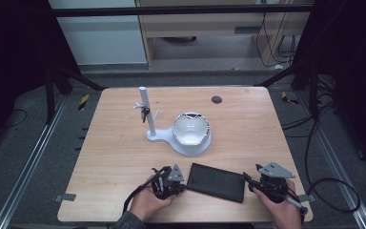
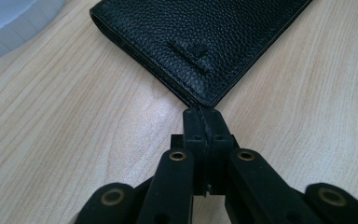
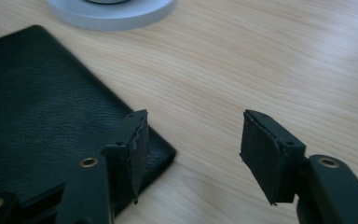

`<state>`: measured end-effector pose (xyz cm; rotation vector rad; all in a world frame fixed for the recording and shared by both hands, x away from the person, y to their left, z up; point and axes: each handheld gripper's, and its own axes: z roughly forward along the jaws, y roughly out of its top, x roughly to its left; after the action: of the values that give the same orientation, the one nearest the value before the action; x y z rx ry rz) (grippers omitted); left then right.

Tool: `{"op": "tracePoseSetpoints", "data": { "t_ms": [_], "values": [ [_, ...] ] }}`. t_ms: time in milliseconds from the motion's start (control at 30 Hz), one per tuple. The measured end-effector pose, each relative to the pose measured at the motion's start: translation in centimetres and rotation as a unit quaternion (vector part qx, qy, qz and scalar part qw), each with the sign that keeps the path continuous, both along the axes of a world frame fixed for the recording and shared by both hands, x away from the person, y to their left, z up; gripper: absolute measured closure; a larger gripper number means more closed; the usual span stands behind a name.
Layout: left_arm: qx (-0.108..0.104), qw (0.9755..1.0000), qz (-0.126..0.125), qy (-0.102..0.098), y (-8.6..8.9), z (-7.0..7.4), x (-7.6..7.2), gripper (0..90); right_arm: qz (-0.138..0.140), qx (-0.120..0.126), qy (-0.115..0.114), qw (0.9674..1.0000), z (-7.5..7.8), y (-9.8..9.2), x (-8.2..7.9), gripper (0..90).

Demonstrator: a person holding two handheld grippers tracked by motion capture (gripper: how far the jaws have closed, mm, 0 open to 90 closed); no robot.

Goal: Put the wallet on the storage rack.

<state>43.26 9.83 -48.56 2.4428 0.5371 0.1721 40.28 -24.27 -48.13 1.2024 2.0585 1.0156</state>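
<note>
A black leather wallet lies flat near the table's front edge, between my two grippers. My left gripper is at the wallet's left end. In the left gripper view its jaws are pressed together, with their tips right at a corner of the wallet. I cannot tell whether they pinch the edge. My right gripper sits at the wallet's right end. In the right gripper view it stands open over bare wood. One fingertip hangs above the wallet's corner, and nothing is between the pads.
Behind the wallet stands a white round dish on a white base, joined to an upright white post with small pegs. A small dark disc lies near the wooden table's far edge. Dark floor and metal rails surround the table.
</note>
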Motion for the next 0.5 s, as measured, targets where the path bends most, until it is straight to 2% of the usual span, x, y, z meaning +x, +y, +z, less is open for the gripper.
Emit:
{"op": "tracePoseSetpoints", "data": {
  "t_ms": [133, 200, 267, 367, 467, 500],
  "values": [
    [-0.008, 0.9999, 0.003, -0.007, 0.1, 0.5, 0.0, 88.5, 0.044, 0.003, 0.002, 0.9990, 0.3, 1.8, -0.3, 33.4],
    [-0.026, 0.9996, 0.009, -0.006, 0.3, 0.8, 0.0, 88.2, 0.064, 0.012, 0.006, 0.9979, 0.5, 2.9, -0.4, 29.1],
    [-0.039, 0.9991, 0.011, -0.005, 0.4, 1.0, 0.1, 88.0, 0.086, 0.009, 0.013, 0.9962, 0.6, 4.3, -0.5, 24.1],
    [-0.047, 0.9988, 0.015, -0.007, 0.3, 1.2, 0.3, 86.7, 0.115, -0.005, 0.018, 0.9931, 0.5, 6.3, -0.7, 17.2],
    [-0.065, 0.9978, 0.018, -0.003, 0.1, 1.5, 0.5, 86.2, 0.137, -0.011, 0.024, 0.9902, 0.5, 7.8, -0.9, 15.7],
    [-0.062, 0.9979, 0.017, -0.004, -0.1, 1.6, 0.6, 86.1, 0.143, -0.016, 0.028, 0.9892, 0.5, 8.2, -0.8, 15.5]
  ]
}}
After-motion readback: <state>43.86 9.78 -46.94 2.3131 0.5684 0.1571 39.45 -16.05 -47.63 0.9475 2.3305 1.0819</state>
